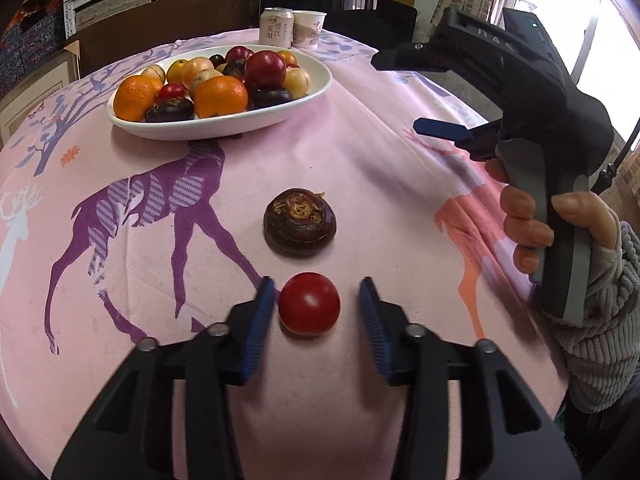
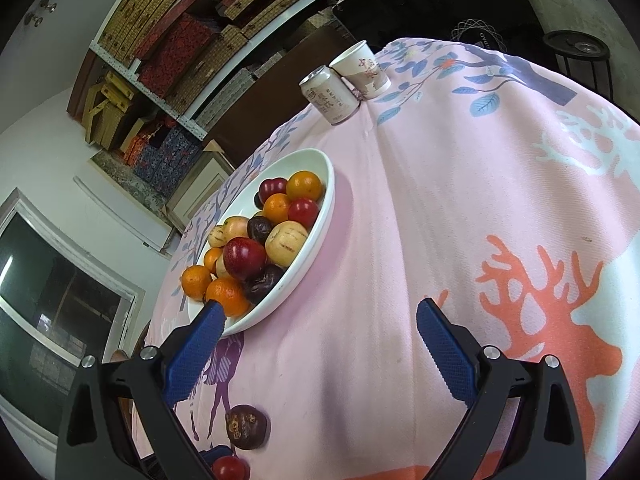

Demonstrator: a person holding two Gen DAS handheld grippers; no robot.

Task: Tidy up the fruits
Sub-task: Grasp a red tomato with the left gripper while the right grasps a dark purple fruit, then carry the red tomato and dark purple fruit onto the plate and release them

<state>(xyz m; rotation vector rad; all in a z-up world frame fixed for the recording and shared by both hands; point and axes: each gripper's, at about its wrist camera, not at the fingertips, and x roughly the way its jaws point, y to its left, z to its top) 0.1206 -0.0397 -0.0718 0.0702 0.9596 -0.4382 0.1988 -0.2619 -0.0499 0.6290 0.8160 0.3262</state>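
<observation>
Fruit sits right at your left gripper: a small red tomato-like fruit lies on the pink deer-print tablecloth between the blue pads. The left pad sits against the fruit's side, while the right pad stands clear of it with cloth showing in the gap, so the jaws are not yet clamped on it. Just beyond the red fruit a dark brown water chestnut rests on the cloth, apart from it. To your right, your right hand, in a grey ribbed sleeve, holds the right gripper above the table; its wrist view shows both blue pads spread wide with nothing between them, only cloth below. Further back stands the white oval bowl, heaped with oranges, red fruits, pale striped fruits and more dark chestnuts. At the far edge of the table a drink can and a paper cup stand just beside each other.
</observation>
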